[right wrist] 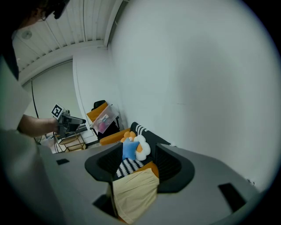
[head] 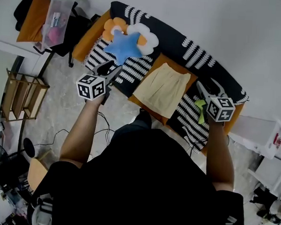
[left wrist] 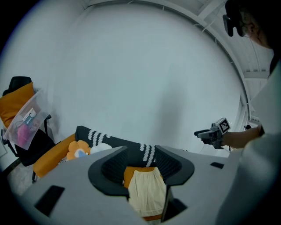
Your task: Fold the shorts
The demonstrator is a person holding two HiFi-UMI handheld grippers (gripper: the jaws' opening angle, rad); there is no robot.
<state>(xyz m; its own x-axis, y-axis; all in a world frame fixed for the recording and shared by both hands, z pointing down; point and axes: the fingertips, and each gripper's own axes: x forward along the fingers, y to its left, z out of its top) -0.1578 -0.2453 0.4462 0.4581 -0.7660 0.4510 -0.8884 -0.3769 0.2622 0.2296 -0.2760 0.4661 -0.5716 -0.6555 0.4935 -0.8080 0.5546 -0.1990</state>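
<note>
Left gripper [head: 111, 68] and right gripper [head: 207, 85] hang wide and empty by the sofa [head: 178, 40], with the shorts [head: 162, 88] flat between them. Each should probably take an outer corner, pinching cloth only, not the cushion [head: 159, 60].

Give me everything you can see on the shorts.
The shorts are pale yellow and plain, a light woven-looking cloth, with a gathered waistband on the far side and the wider hem edge toward the person. They lie spread flat and unfolded on an orange cushion of the striped sofa. Only the cushion touches them. The left gripper and right gripper hover open at either side, clear of the cloth.
</note>
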